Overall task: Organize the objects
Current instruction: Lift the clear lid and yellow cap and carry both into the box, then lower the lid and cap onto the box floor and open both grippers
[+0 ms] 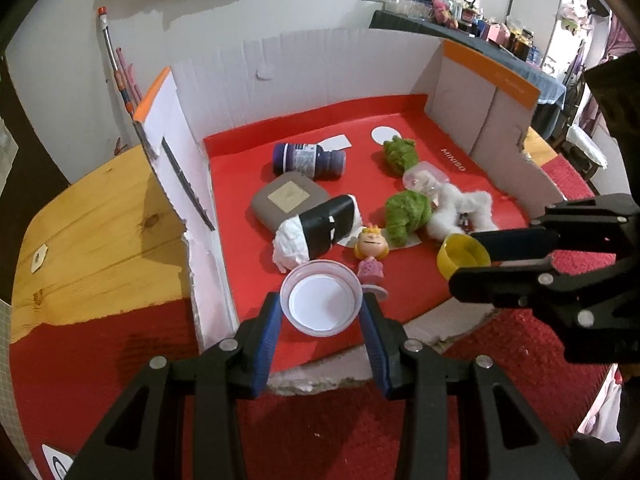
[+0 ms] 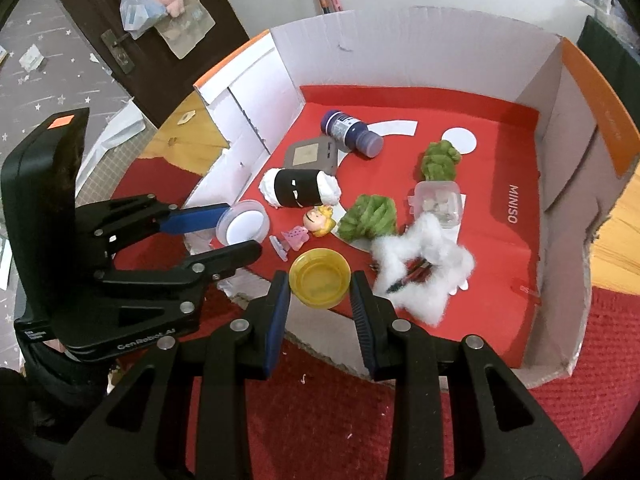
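From the left wrist view, the left gripper (image 1: 322, 312) is clamped on a clear cup with a white base (image 1: 320, 300), its blue pads pressing the cup's rim from both sides, held over the near edge of the red-lined cardboard box (image 1: 320, 64). Just beyond the cup lie a small blonde doll in pink (image 1: 372, 252) and a white roll with a black band (image 1: 316, 232). Farther in are a grey pouch (image 1: 286, 200), a purple bottle (image 1: 308, 160) on its side, two green plush pieces (image 1: 408, 212) and a white fluffy toy (image 1: 460, 208). The right gripper (image 1: 470, 254) enters from the right, closed on a yellow lid (image 1: 462, 258).

From the right wrist view, the right gripper (image 2: 320, 284) grips the yellow lid (image 2: 320, 276) between its fingers, above the box's near edge. The left gripper (image 2: 240, 232) at the left holds the clear cup (image 2: 244, 226). The box (image 2: 400, 52) sits on a wooden counter (image 2: 192, 128) covered partly by a red cloth (image 2: 580, 392).
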